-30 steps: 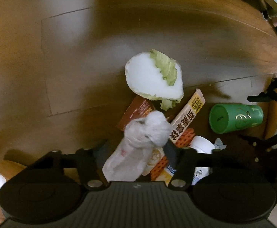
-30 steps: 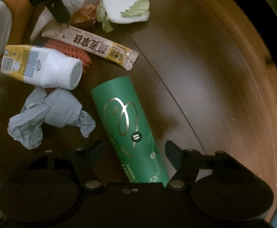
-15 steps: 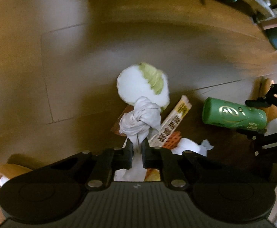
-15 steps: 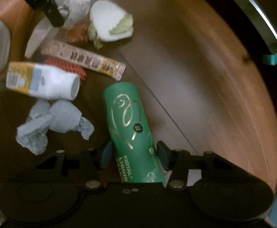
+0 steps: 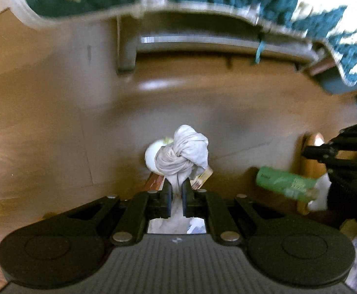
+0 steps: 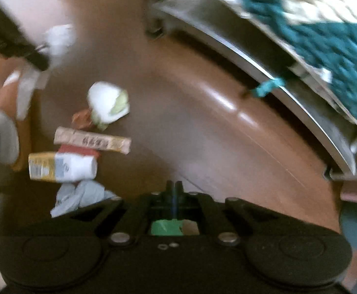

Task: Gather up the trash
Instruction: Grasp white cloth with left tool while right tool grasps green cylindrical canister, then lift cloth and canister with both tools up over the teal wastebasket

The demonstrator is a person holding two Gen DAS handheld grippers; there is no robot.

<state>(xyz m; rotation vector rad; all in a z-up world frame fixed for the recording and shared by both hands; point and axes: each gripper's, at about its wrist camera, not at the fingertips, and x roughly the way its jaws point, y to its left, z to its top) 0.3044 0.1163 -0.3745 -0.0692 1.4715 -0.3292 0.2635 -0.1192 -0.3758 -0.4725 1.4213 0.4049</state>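
**Both grippers clamped on trash above a wooden floor**

While the left gripper (image 5: 176,197) hangs over the floor (image 5: 56,127), its two fingers are pressed together on the neck of a knotted white rag (image 5: 182,155), whose bunched head stands up just past the fingertips and whose tail runs back between the fingers toward the gripper body. Directly behind the rag, partly hidden by it, lies a pale cabbage piece (image 5: 151,155), and a corner of a printed snack wrapper (image 5: 203,178) shows just to the right of the fingertips. Well off to the right, the green tube (image 5: 285,183) is held by the right gripper; that gripper's black frame covers the tube's far end in this view.

In the right wrist view, the right gripper (image 6: 174,191) has its fingers drawn almost together, with only a thin slit between them. The tube appears only as a green patch (image 6: 166,227) behind the fingers, near the gripper body, so the contact point is hard to make out through the blur. To the left of this gripper lie a crumpled blue-grey tissue (image 6: 78,197), a white bottle with a yellow label (image 6: 63,166), the long wrapper (image 6: 92,142), a red mesh piece (image 6: 79,150) under it, a brown wrapper (image 6: 81,120), and the cabbage (image 6: 108,104) farthest ahead. Ahead and to the right, a metal rail (image 6: 252,66) carries a teal and cream knitted blanket (image 6: 325,31).
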